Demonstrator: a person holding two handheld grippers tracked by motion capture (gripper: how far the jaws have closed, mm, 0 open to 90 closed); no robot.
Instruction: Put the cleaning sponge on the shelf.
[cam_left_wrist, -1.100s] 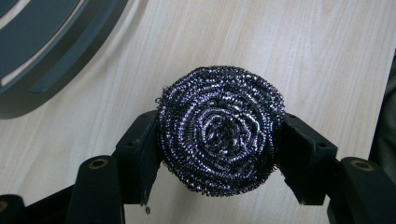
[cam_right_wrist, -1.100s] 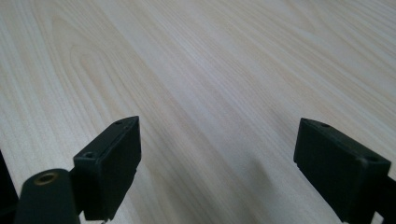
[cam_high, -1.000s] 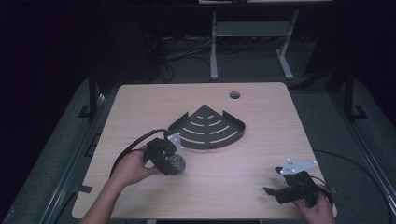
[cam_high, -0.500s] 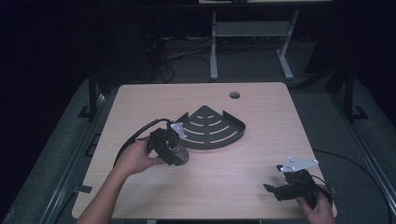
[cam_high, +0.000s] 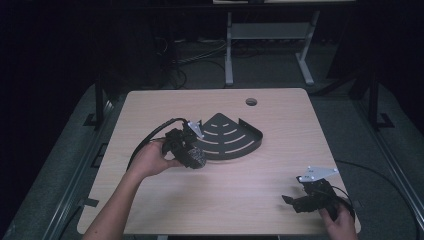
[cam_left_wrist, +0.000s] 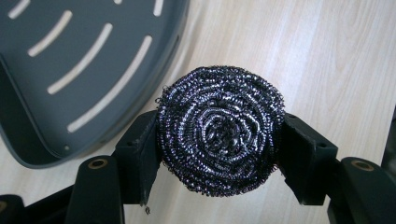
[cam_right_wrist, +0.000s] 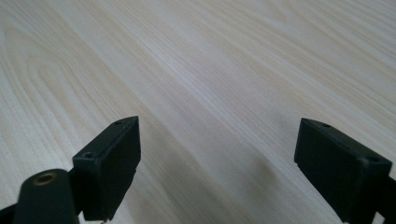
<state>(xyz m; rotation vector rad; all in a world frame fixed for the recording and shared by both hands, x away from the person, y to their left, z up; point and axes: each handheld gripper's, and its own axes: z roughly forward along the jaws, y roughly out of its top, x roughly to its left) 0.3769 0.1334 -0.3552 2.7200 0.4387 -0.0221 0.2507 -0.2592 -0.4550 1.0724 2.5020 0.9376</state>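
Scourer (cam_left_wrist: 220, 135) nearer slotted tray (cam_left_wrist: 70, 70) now

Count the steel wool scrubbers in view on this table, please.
1. The steel wool scrubber is clamped in the left tool, just off the near edge of the black slotted corner tray. No other shows on the table.

Your left gripper (cam_high: 196, 156) has its jaws clamped, with your left hand (cam_high: 150, 159) wrapped around its body. Your right gripper (cam_high: 294, 201) sits low, jaws spread wide, in your right hand (cam_high: 340, 220).
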